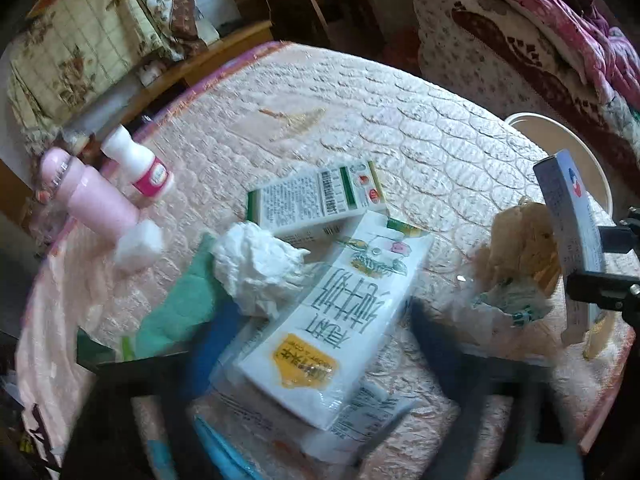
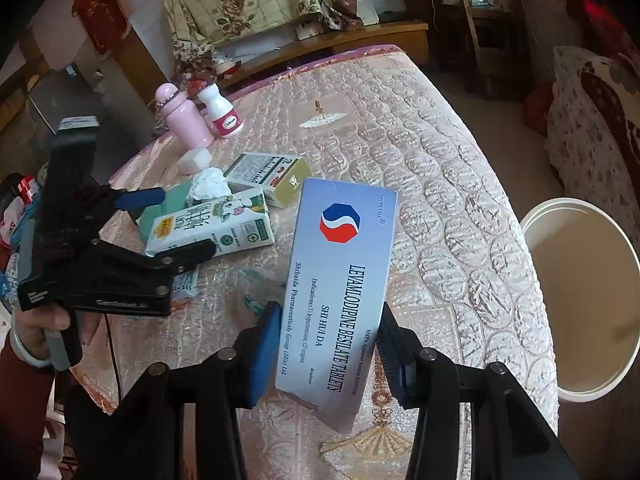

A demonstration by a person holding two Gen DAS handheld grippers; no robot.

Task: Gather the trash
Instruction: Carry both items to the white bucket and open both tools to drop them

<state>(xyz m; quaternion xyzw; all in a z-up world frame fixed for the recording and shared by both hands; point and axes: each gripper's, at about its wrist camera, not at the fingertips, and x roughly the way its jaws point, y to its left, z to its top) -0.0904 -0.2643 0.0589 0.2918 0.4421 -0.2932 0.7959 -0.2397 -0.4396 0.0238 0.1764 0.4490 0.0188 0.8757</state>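
A: Starting at the left, what stood on the table (image 2: 460, 184)?

B: A pink bottle (image 2: 182, 118) with a rounded cap and a white bottle (image 2: 222, 112) with a magenta label stood upright, just beside each other at the far left edge; a small white cube-like lump (image 2: 194, 160) lay in front of them; the cover was quilted, shiny and pale pink.

A: And the left gripper (image 2: 170, 226)?

B: Its fingers (image 2: 140, 199) stood apart, one either side of the white milk carton (image 2: 212, 226) printed with a cartoon cow; the carton lay flat, a crumpled white tissue (image 2: 208, 184) and a green cloth (image 2: 160, 208) close against it, and a green-and-white box (image 2: 268, 178) just behind; in the left wrist view the carton rested on flattened packaging (image 1: 360, 416), so the pile crowded that claw.

A: Further right?

B: The right gripper (image 2: 330, 344) was clamped on a flat pale-blue tablet box (image 2: 340, 288), smooth card with a red, white and blue octagon logo, held tilted above the table; crinkled clear wrapping (image 1: 516, 264) lay near it in the left wrist view.

A: And beyond the edge?

B: A round cream bucket (image 2: 538, 216), mouth open, stood beside the table's right edge.
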